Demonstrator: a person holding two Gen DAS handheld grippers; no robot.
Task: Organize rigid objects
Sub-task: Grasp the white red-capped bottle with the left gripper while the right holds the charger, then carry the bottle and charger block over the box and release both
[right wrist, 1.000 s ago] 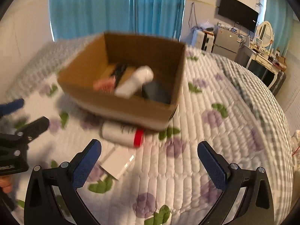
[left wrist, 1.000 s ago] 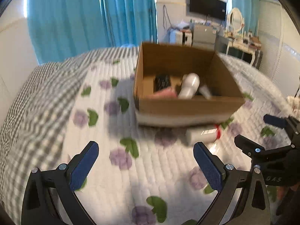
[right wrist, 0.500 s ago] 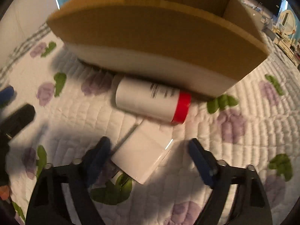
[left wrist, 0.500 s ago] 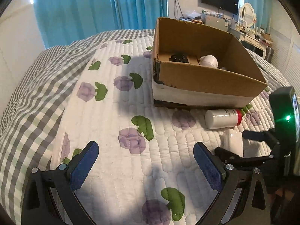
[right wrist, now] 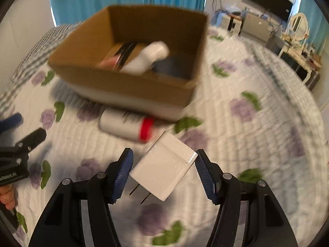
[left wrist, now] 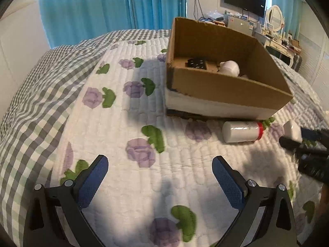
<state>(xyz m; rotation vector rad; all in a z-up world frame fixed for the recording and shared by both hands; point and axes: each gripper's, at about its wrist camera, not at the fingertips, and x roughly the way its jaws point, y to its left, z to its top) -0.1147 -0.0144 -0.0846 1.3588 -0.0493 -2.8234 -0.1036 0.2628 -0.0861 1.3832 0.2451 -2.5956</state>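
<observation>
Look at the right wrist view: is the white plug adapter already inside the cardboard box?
No: the white plug adapter sits between the right gripper fingers, outside the cardboard box.

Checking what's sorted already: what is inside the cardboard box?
Inside the cardboard box: a white bottle, a black item, something pink and a dark grey shape. The near wall hides the floor.

Glossy white plastic charger (right wrist: 164,165); matt cardboard box (right wrist: 131,82); quilted cloth bedspread (right wrist: 257,144).
</observation>
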